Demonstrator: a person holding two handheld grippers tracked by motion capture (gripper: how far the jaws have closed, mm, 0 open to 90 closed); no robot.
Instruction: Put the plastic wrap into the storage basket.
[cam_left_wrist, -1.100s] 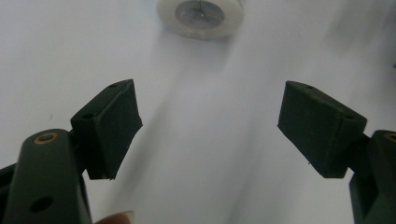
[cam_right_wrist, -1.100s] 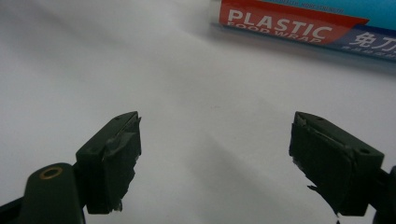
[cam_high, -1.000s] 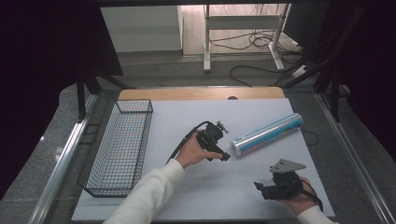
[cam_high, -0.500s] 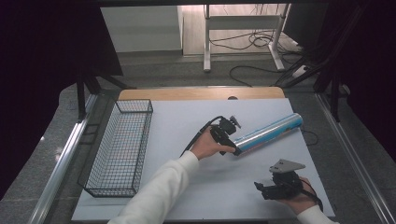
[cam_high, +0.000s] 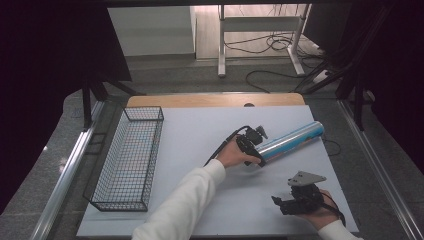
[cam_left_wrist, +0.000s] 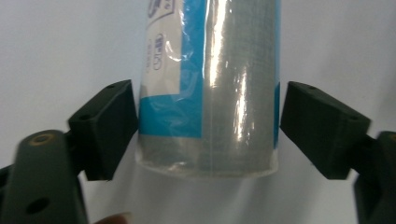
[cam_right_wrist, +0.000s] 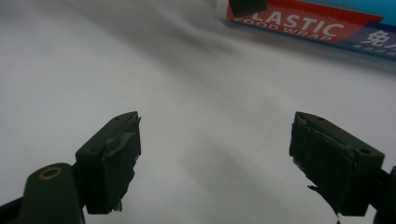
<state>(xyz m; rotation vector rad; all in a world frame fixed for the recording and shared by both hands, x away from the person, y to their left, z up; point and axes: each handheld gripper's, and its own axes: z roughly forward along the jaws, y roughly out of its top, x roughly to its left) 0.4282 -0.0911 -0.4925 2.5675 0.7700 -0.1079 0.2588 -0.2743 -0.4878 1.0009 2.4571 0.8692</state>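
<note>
So the left tongs (cam_high: 252, 145) are now sitting right at the near end of the plastic wrap roll (cam_high: 292, 140), having slid over from the middle of the surface (cam_high: 190, 135). Jaws are gaping wide, straddling the roll's end (cam_left_wrist: 208, 93), not quite squeezing it. The roll is lying diagonally right of center. The left arm is stretching forward; the right tongs (cam_high: 292, 202) are idling wide apart at the near right edge.

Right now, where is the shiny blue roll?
In the high view, the roll lies on the table's right side, its near end between the left tool's open jaws.
</note>
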